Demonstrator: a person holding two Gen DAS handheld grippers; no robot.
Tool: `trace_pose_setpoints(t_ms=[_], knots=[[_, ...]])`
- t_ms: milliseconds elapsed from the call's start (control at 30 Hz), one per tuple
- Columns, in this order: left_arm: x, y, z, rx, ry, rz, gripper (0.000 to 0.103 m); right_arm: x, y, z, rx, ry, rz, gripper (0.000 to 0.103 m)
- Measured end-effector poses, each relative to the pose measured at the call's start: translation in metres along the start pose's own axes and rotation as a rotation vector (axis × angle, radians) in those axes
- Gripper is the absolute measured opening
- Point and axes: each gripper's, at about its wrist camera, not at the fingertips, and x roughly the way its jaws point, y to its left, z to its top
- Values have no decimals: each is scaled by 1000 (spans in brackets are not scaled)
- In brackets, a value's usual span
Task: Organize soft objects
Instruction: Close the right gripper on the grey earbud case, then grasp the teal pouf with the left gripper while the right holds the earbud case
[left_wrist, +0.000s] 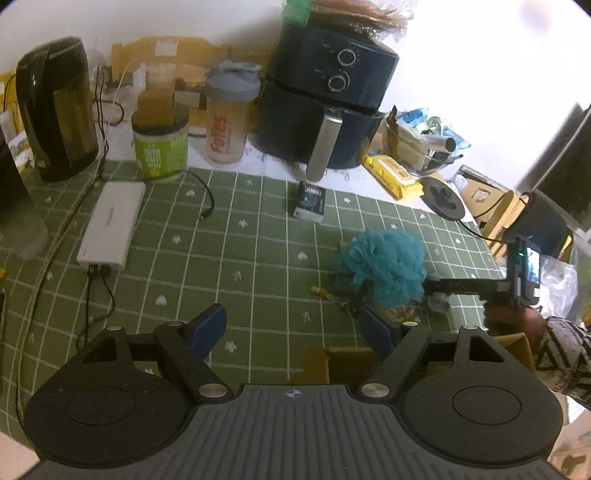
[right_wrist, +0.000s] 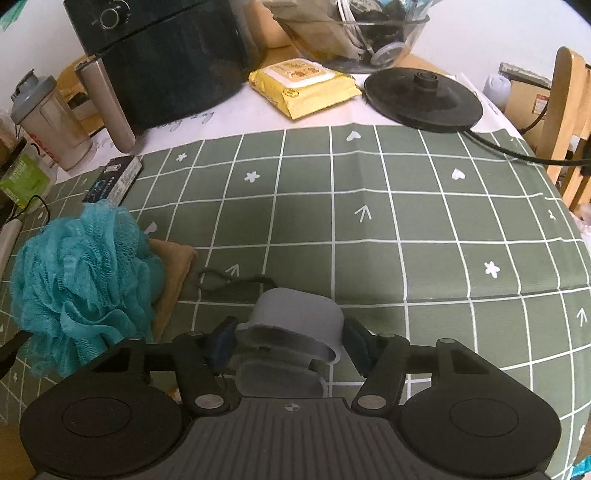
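Little looks sorted yet. The right claw (right_wrist: 284, 341) has its jaws around a grey soft pouch (right_wrist: 295, 317) on the surface (right_wrist: 406, 221), pads apparently touching. The teal bath pouf (right_wrist: 81, 280) and tan cloth (right_wrist: 173, 273) lie loose beside it. The left claw (left_wrist: 291, 328) hovers wide open, empty.

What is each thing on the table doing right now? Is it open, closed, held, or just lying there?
Left gripper: jaws open, nothing between them.
Right gripper: jaws around the grey soft case, touching its sides.
Teal bath pouf: lying loose on the green tablecloth.
Tan cloth: flat, partly under the pouf.
Shaker bottle: upright, lid on.
Yellow wipes pack: flap closed.
Kettle base: bare, no kettle on it.
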Motion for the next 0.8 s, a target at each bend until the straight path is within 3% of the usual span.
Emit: trace_pose_setpoints(t_ms=[333, 567, 800], knots=[[10, -4, 18, 61, -34, 23, 79, -36, -4, 4, -12, -56, 34, 63], [21, -12, 29, 127, -36, -27, 79, -63, -5, 1, -12, -97, 59, 63], [43, -23, 42, 219, 24, -128, 79, -88, -6, -6, 15, -136, 77, 63]])
